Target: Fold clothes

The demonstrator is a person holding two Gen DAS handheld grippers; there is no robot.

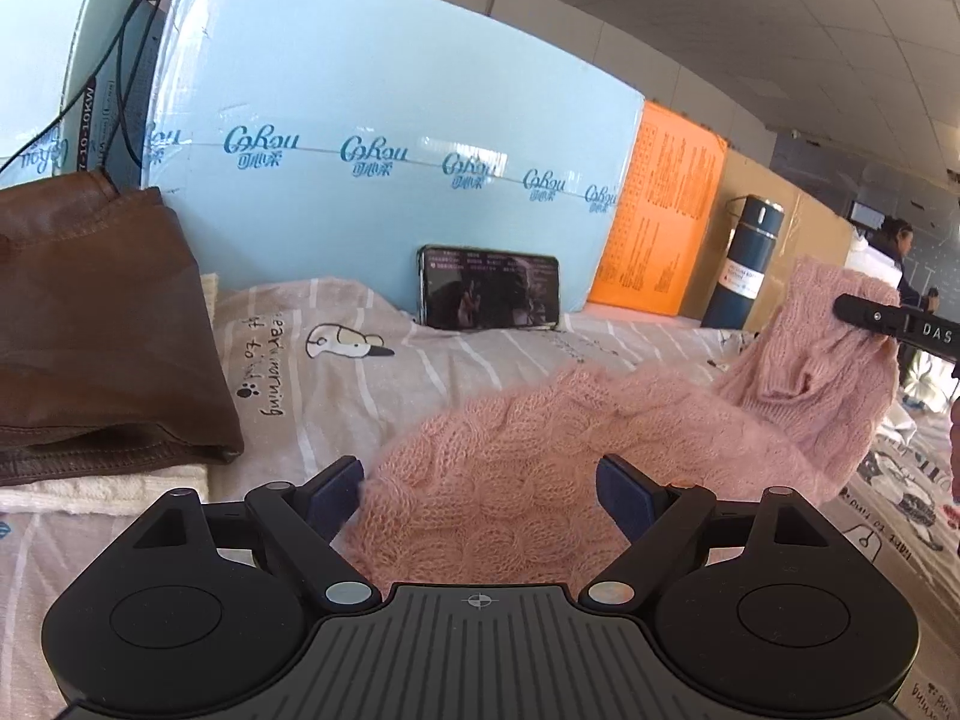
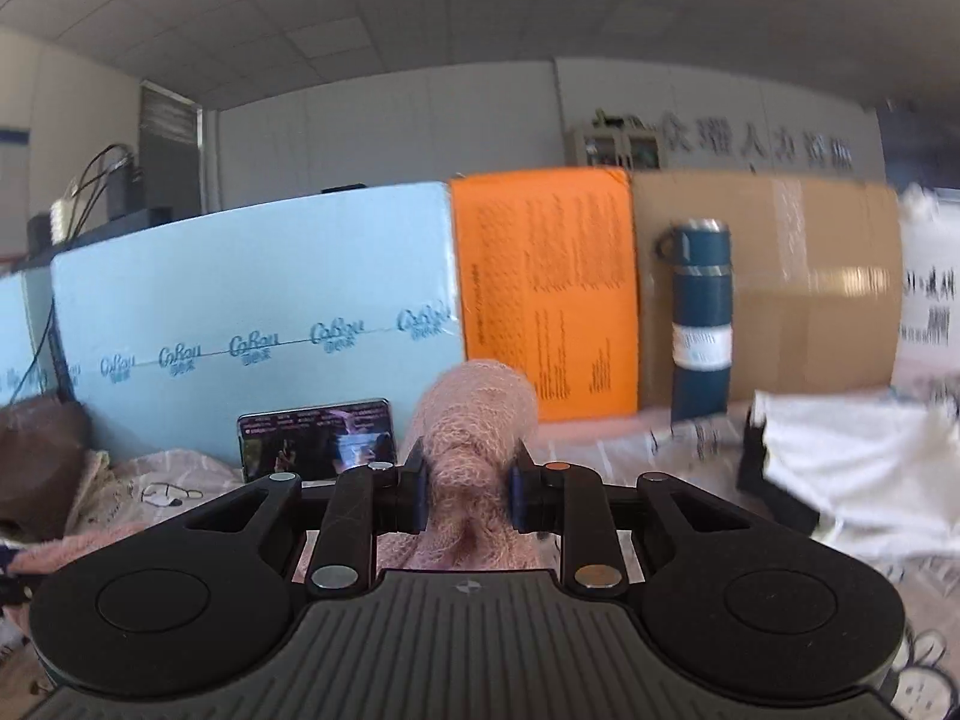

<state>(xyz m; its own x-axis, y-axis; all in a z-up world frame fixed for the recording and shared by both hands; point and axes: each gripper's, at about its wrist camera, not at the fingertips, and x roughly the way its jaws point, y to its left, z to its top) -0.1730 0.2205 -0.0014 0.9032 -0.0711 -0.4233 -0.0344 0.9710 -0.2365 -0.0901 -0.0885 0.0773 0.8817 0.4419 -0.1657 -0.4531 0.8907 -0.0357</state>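
Note:
A fuzzy pink knit sweater (image 1: pixel 510 456) lies on the printed striped sheet (image 1: pixel 360 384). My left gripper (image 1: pixel 480 492) is open, its blue pads either side of the sweater's near part. My right gripper (image 2: pixel 468 492) is shut on a bunched part of the pink sweater (image 2: pixel 474 420) and holds it up. In the left wrist view the right gripper (image 1: pixel 882 324) shows at the far right, lifting that part of the sweater above the bed.
A folded brown leather garment (image 1: pixel 102 330) lies at left on a white towel. A phone (image 1: pixel 489 288) leans on a light-blue box (image 1: pixel 372 120). An orange panel (image 1: pixel 660 216), a dark blue flask (image 1: pixel 744 264) and cardboard stand behind. White cloth (image 2: pixel 840 468) lies at right.

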